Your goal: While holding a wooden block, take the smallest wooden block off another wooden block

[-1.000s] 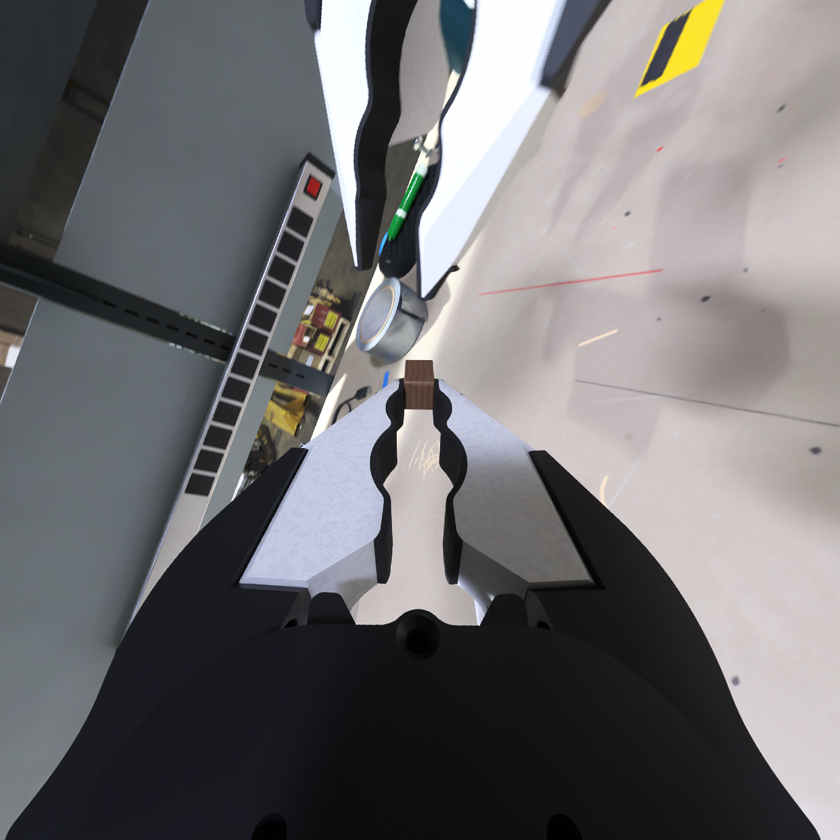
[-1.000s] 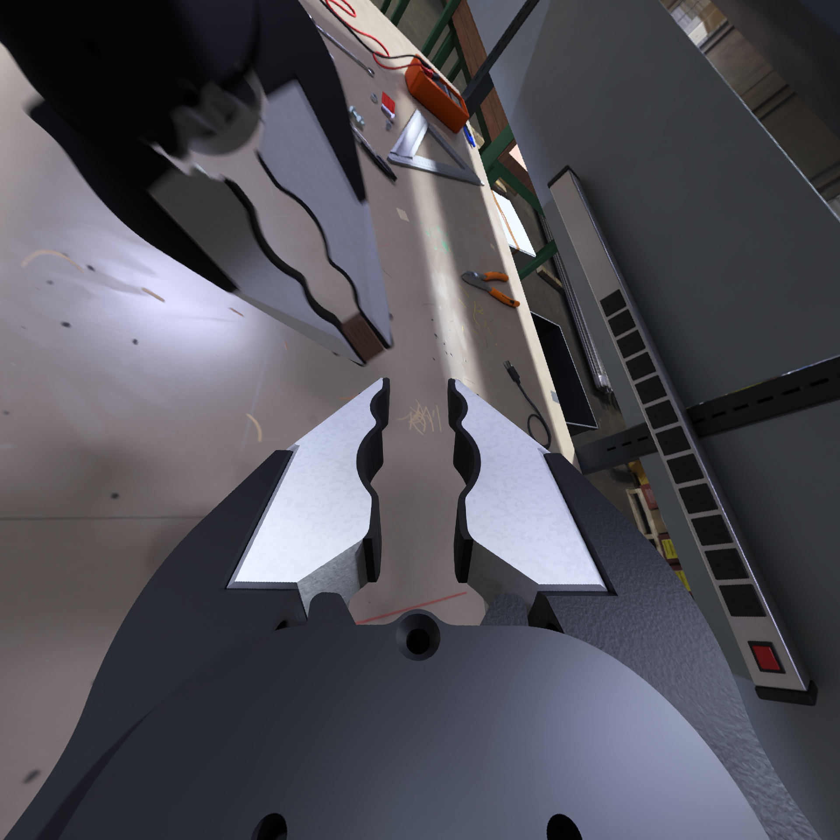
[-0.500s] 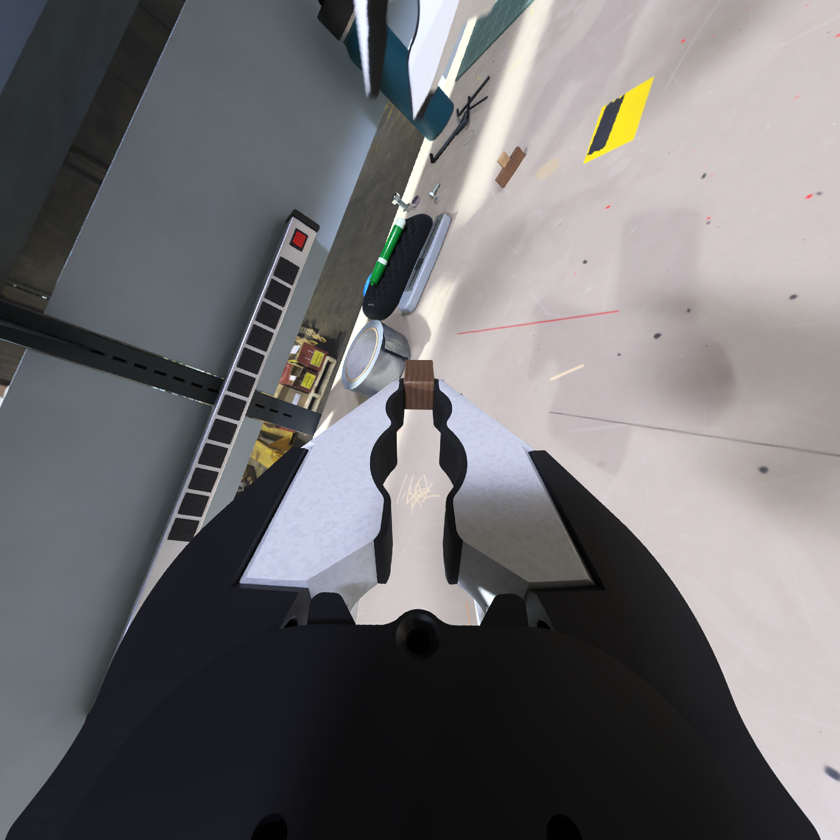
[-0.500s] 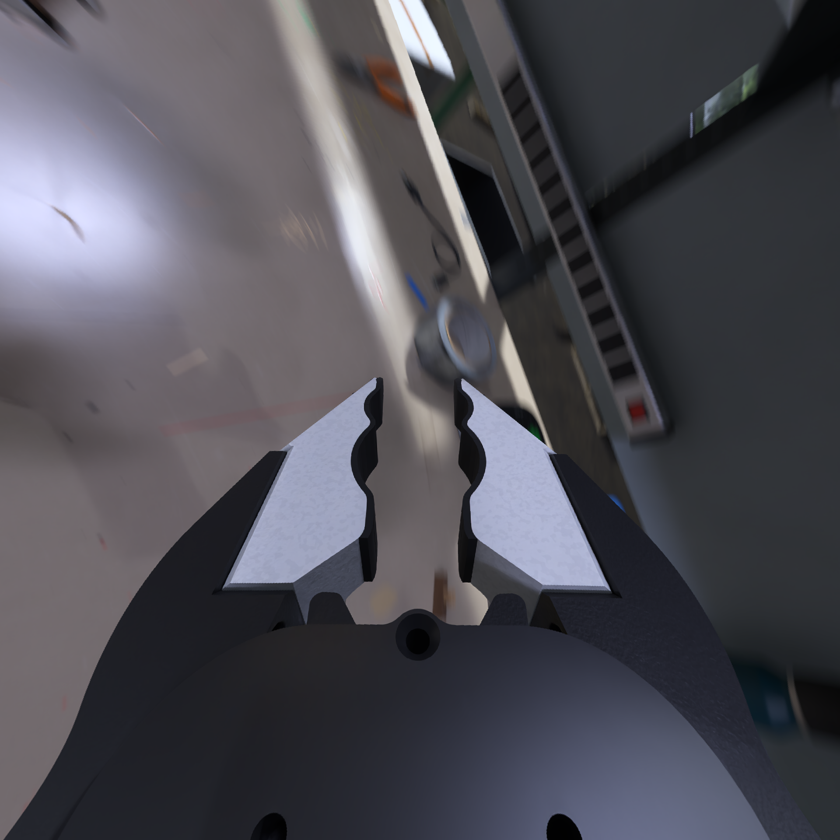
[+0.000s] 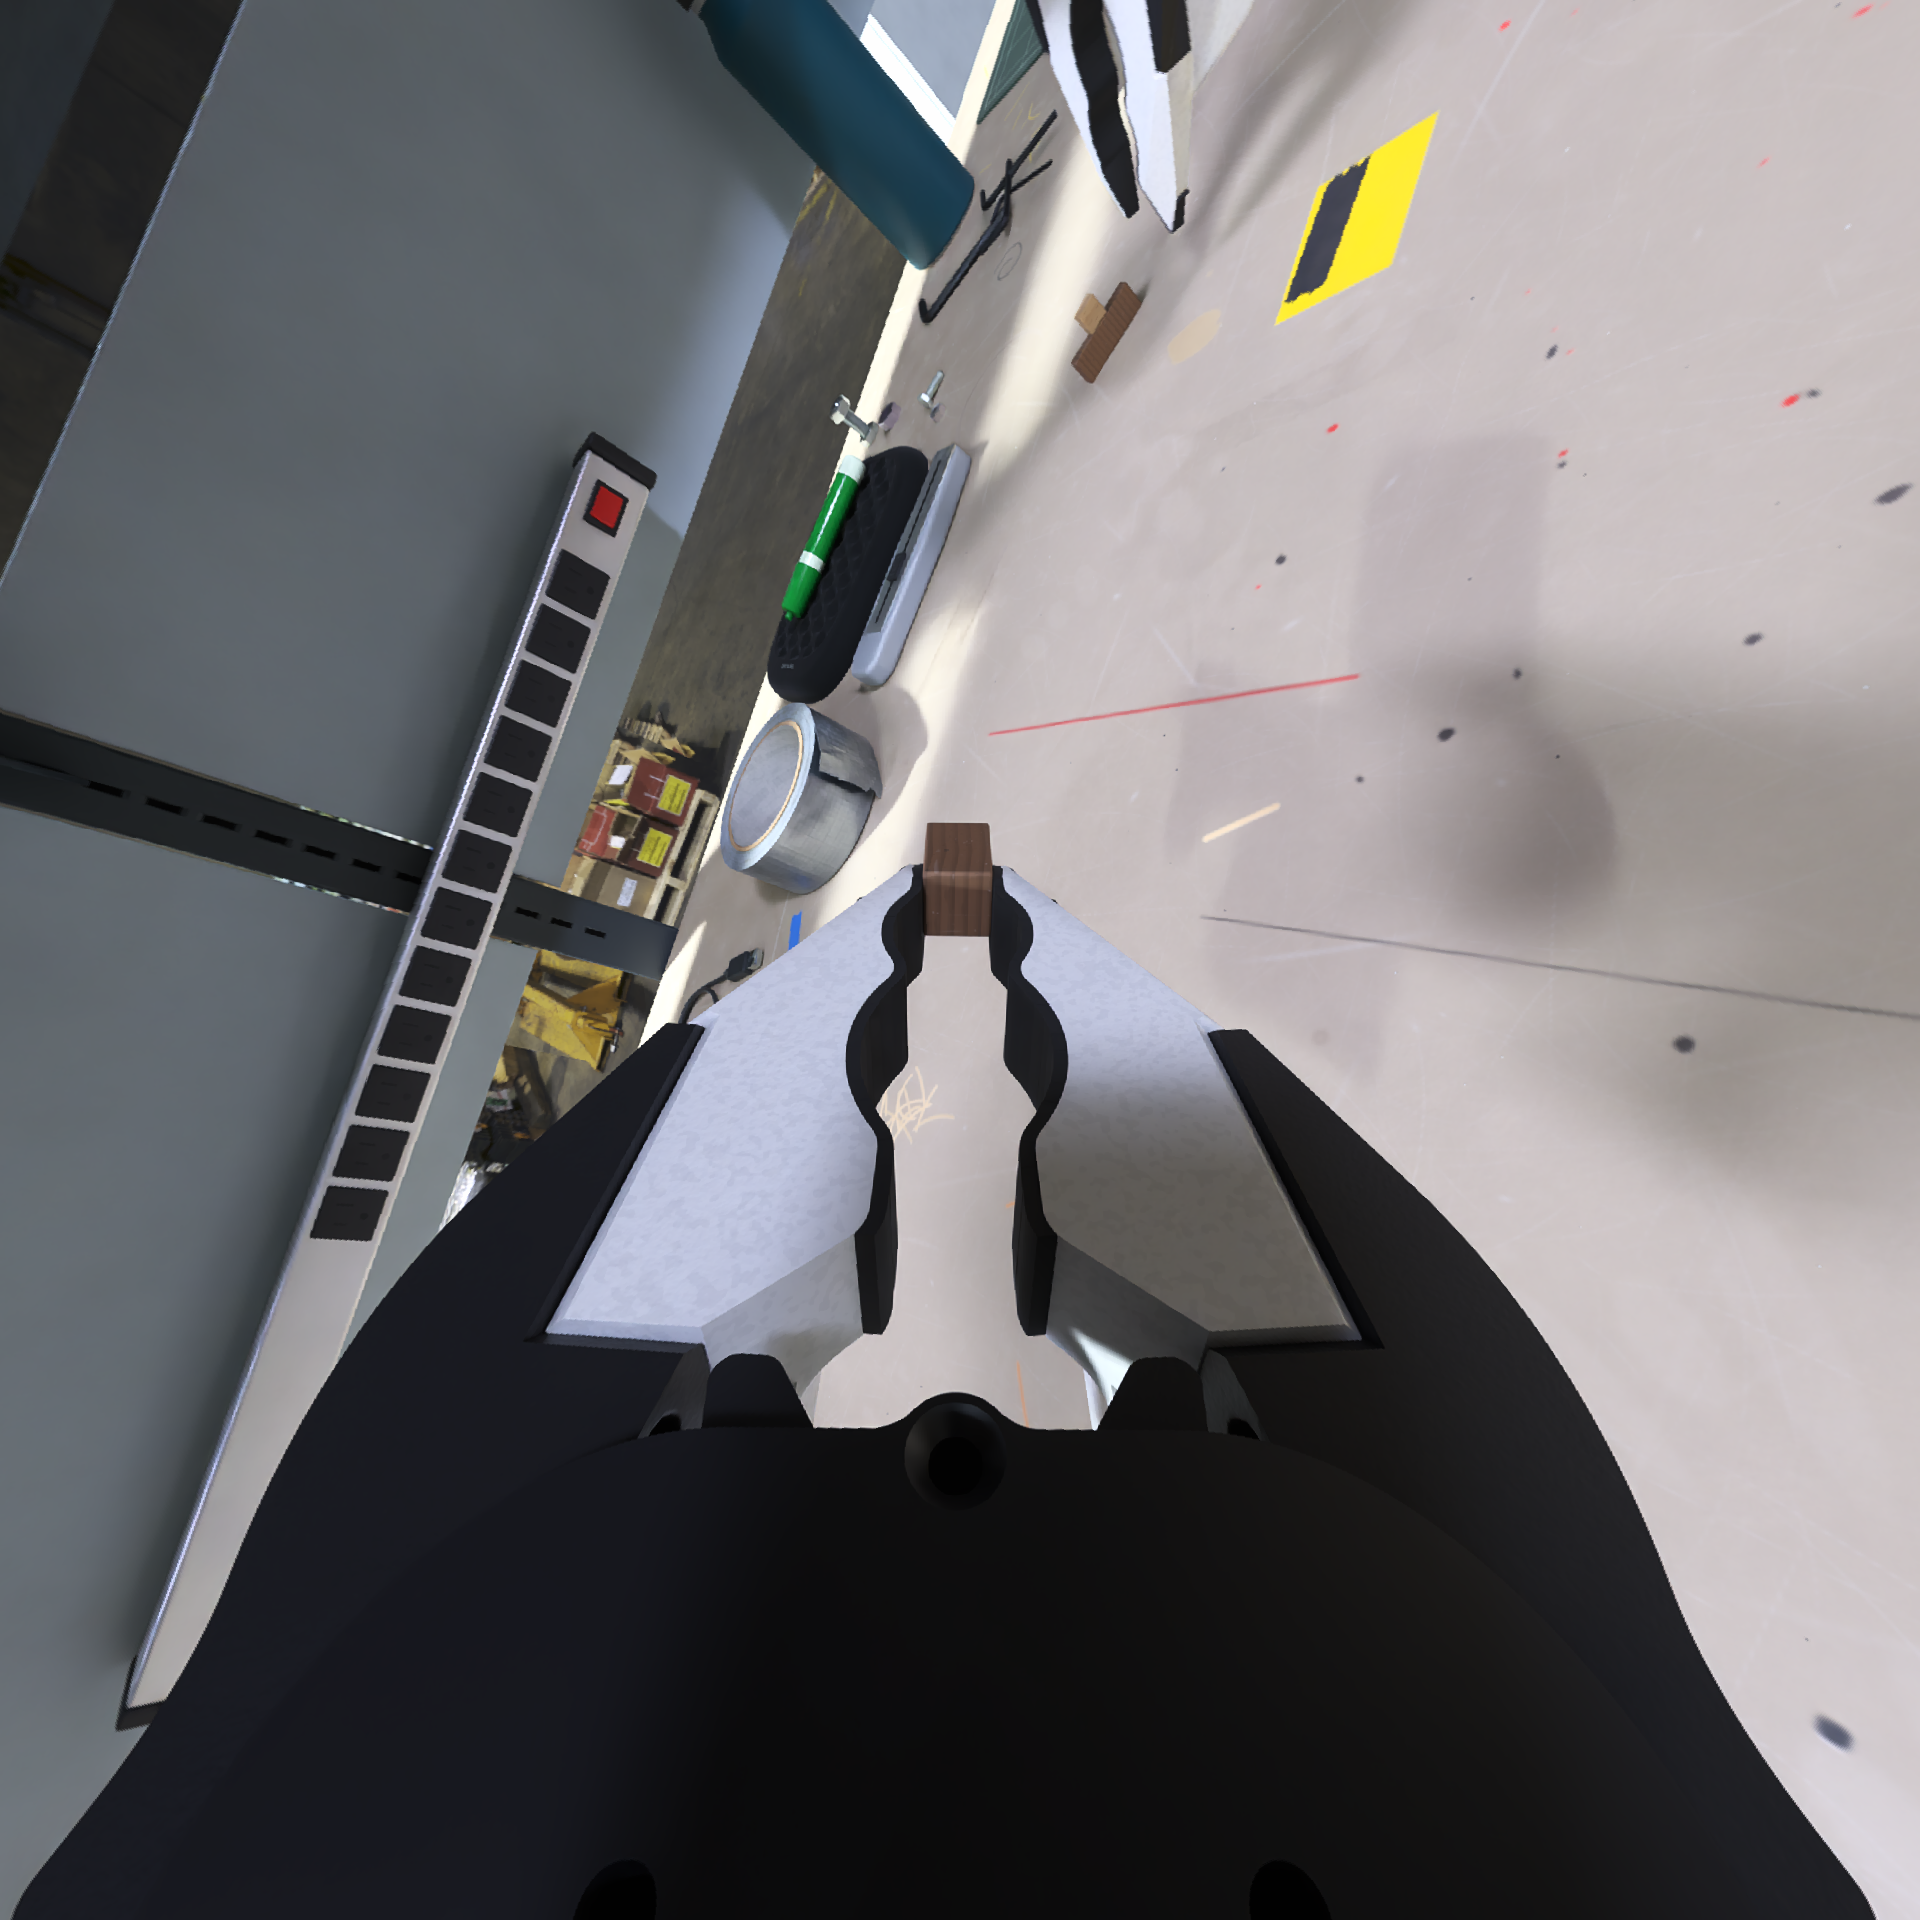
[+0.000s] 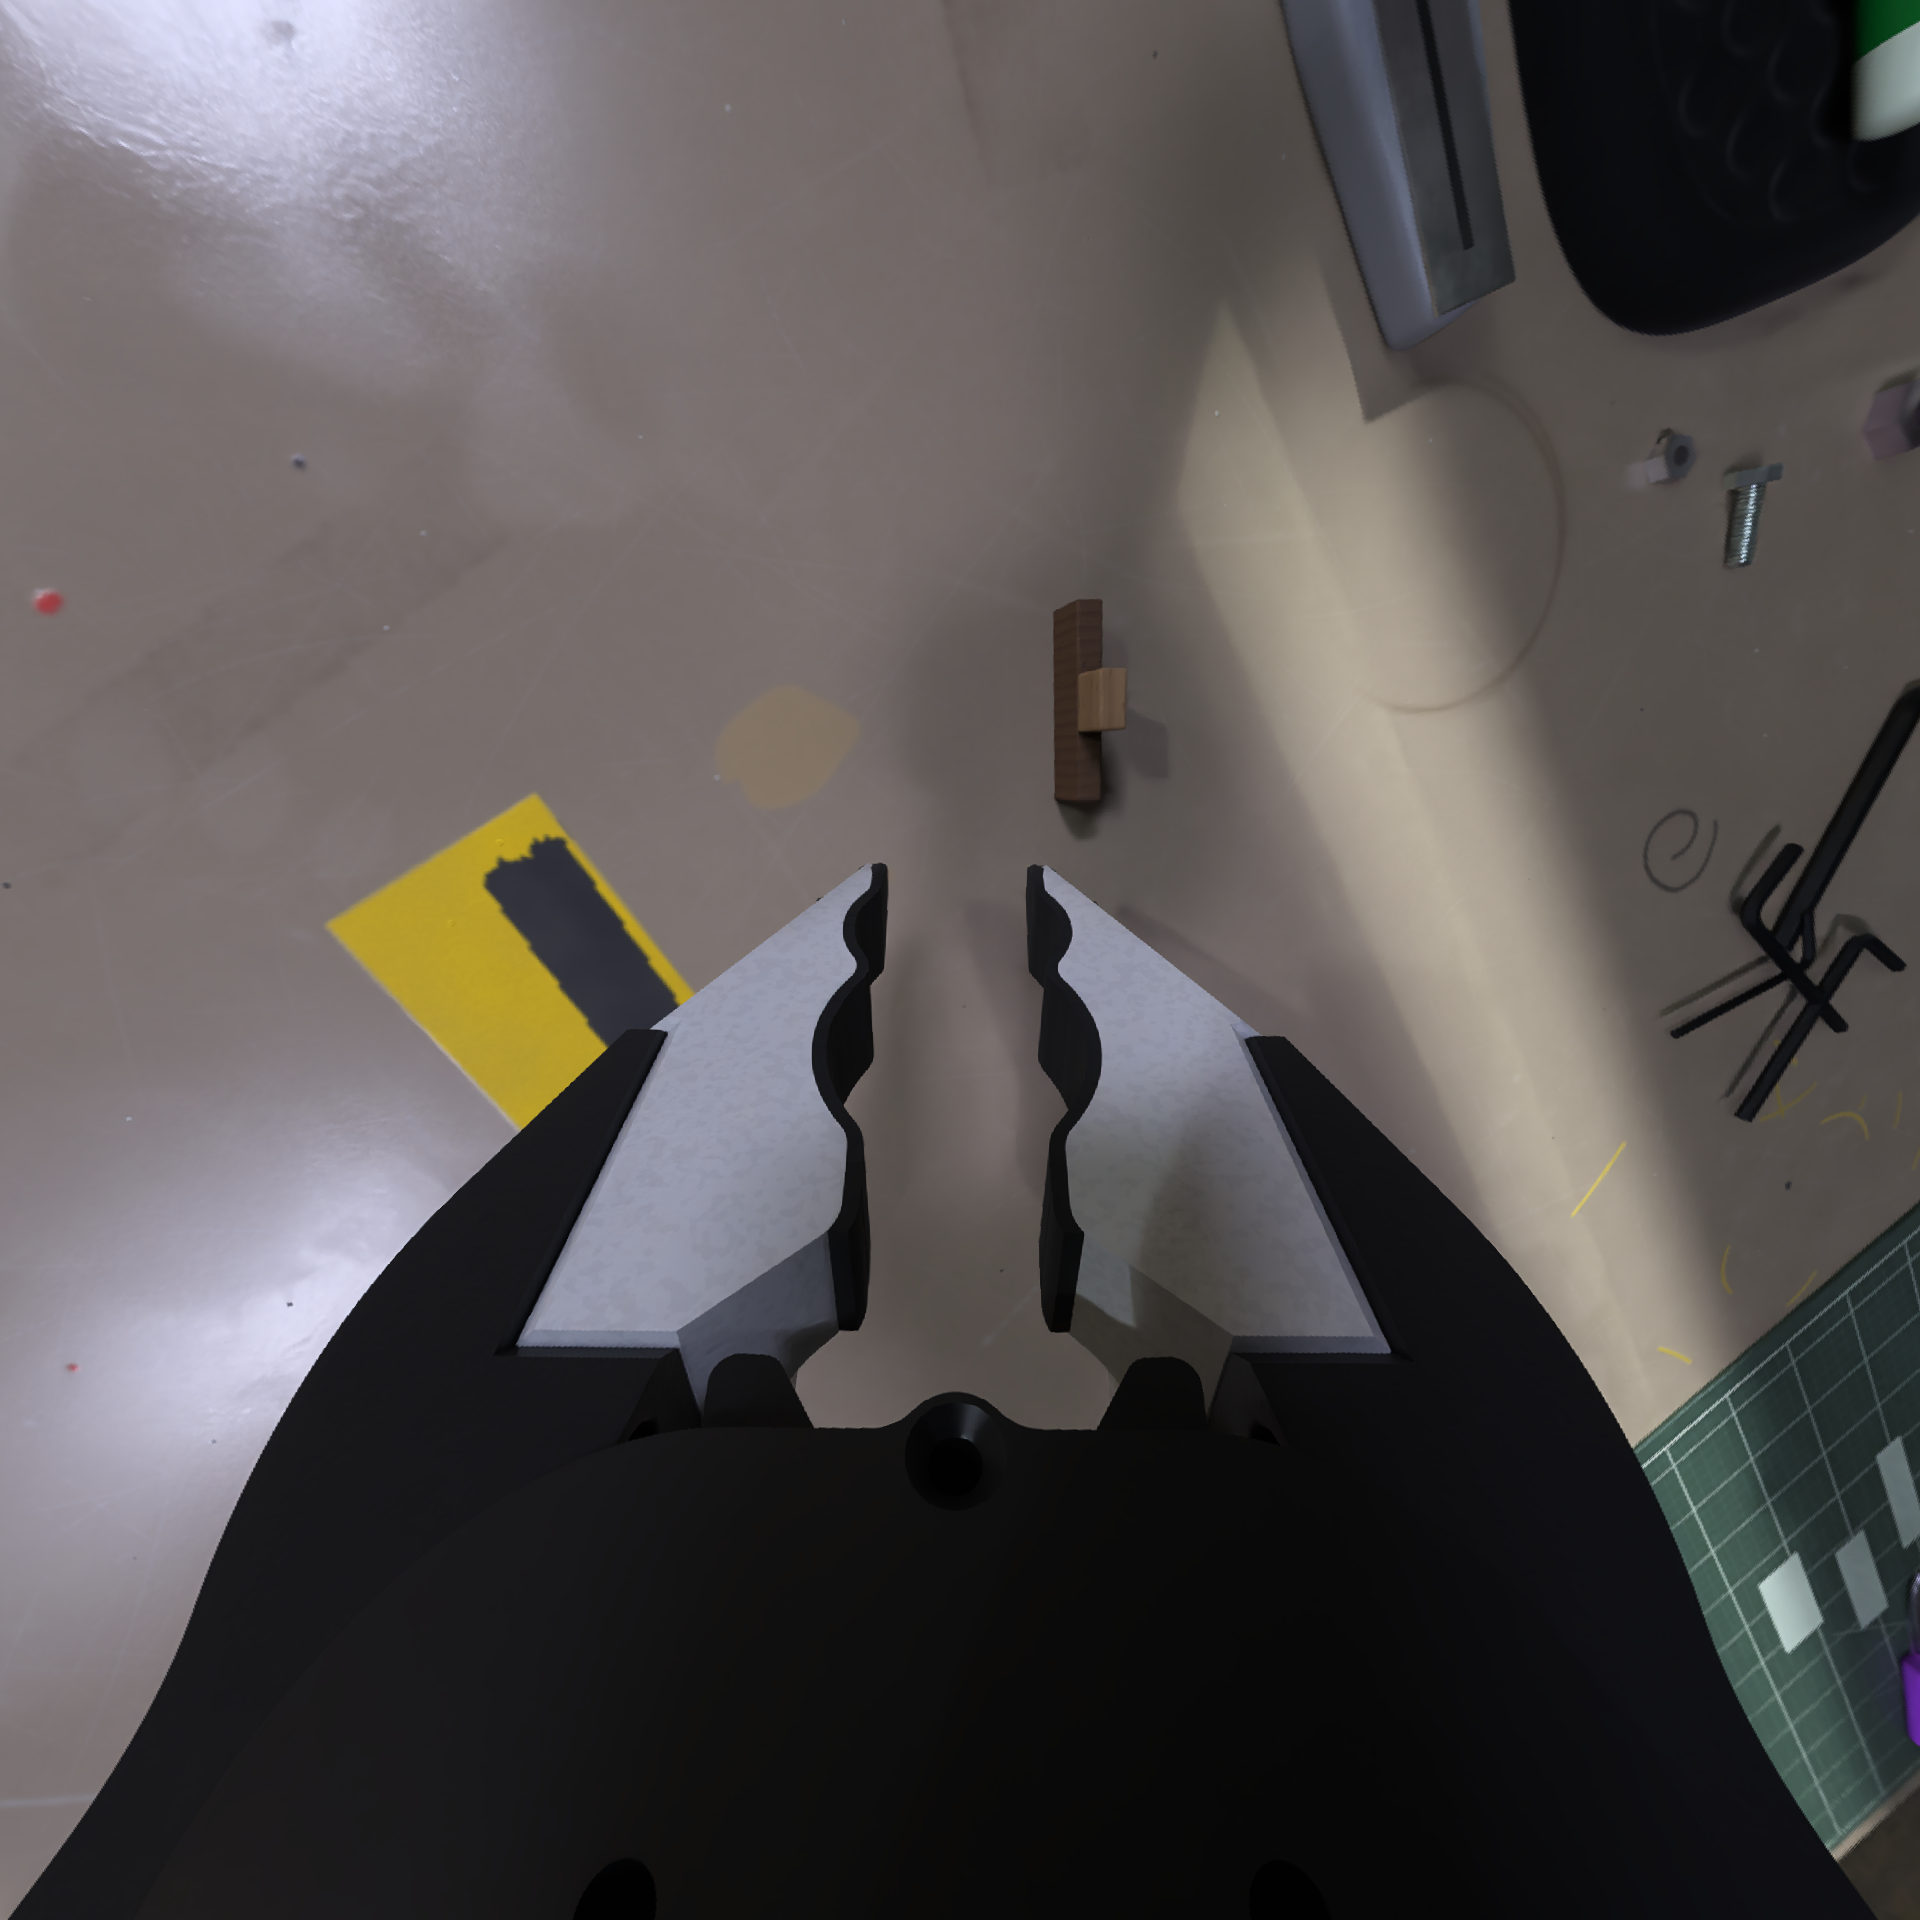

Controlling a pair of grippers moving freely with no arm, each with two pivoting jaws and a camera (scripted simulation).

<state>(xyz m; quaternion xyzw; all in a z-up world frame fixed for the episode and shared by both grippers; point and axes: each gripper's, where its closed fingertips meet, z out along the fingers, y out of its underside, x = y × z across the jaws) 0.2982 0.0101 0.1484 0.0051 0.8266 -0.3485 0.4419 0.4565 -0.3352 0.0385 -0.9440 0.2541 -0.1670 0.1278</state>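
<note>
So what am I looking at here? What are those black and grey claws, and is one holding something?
Each picture comes from a camera on one two-finger gripper, looking along its fingers. The left gripper is shut on a small brown wooden block. The right gripper is open and empty, looking down on the workbench. Ahead of it lies a long dark wooden block with a small pale block on it. Nearby are a bolt, hex keys and a tape roll.

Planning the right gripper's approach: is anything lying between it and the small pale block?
No. In the right wrist view, only bare table separates the open right gripper from the pale block on the dark block.
</note>
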